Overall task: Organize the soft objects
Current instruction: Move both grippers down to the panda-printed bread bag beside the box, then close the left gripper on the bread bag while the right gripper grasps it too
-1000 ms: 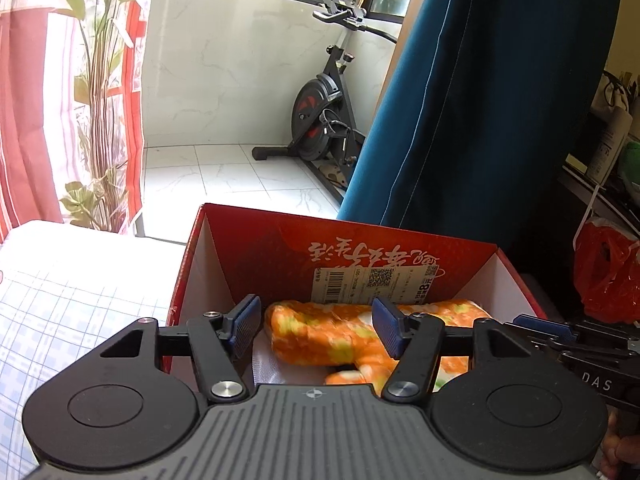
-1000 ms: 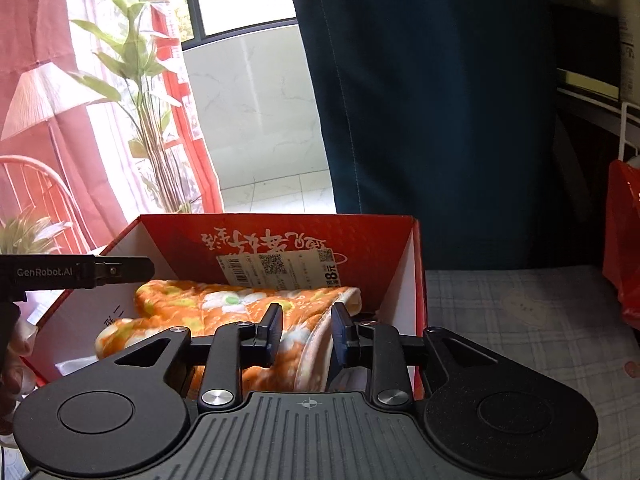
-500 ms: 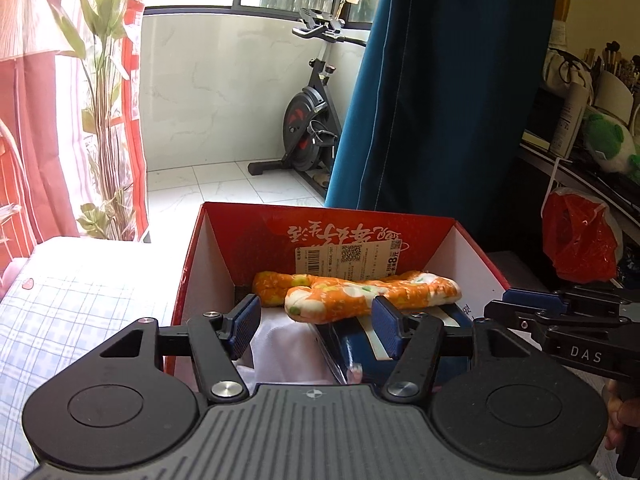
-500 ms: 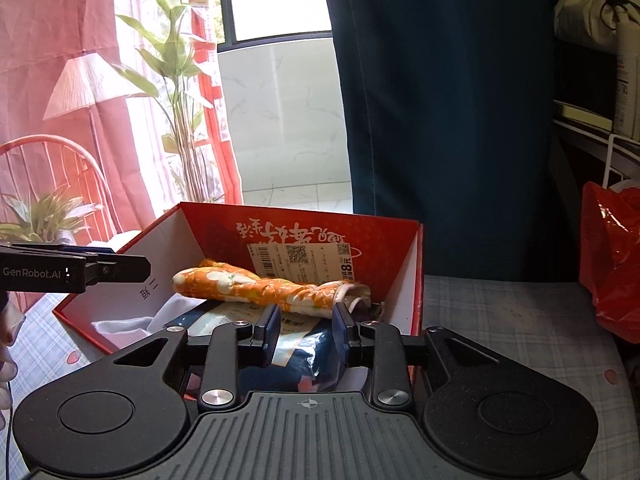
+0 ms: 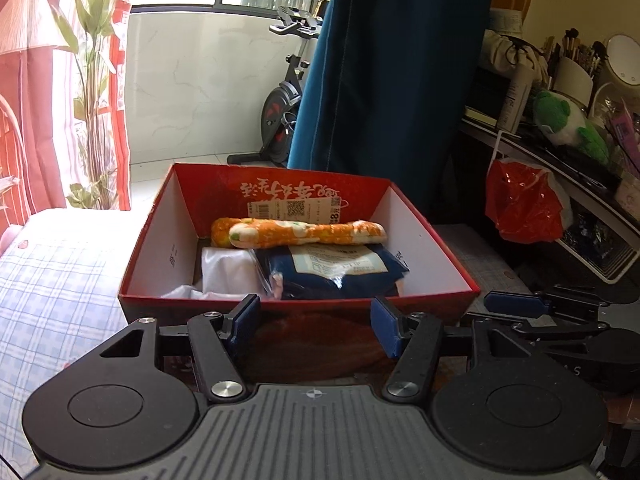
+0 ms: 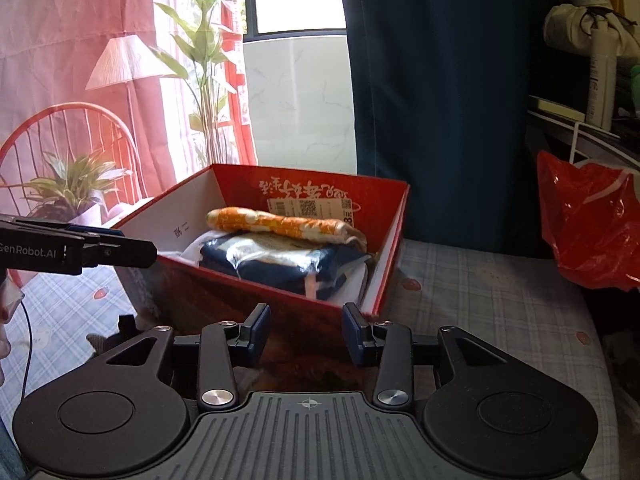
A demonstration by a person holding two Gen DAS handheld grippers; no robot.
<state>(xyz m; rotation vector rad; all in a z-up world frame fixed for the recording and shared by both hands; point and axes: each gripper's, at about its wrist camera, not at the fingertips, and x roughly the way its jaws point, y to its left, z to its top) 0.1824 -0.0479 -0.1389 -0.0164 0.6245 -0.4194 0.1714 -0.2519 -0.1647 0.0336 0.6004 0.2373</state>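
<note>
A red cardboard box point(image 5: 432, 236) point(image 6: 390, 240) stands on the checked cloth. Inside, a rolled orange floral cloth point(image 5: 304, 233) point(image 6: 276, 222) lies along the back on a navy plastic-wrapped pack point(image 5: 332, 272) point(image 6: 280, 262), with a white fabric item point(image 5: 228, 274) at its left. My left gripper point(image 5: 314, 320) is open and empty, in front of the box's near wall. My right gripper point(image 6: 306, 328) is open and empty, also in front of the box. Each gripper shows at the edge of the other's view.
A red plastic bag point(image 5: 524, 204) point(image 6: 592, 232) hangs at the right beside a cluttered shelf with a green plush point(image 5: 568, 124). A dark blue curtain point(image 5: 384, 64) hangs behind the box. An exercise bike point(image 5: 280, 108), plants and a red curtain stand at the left.
Both grippers have pulled back out of the box toward me. The right gripper has let go of the orange cloth and opened wider. The cloth now lies in the box.
</note>
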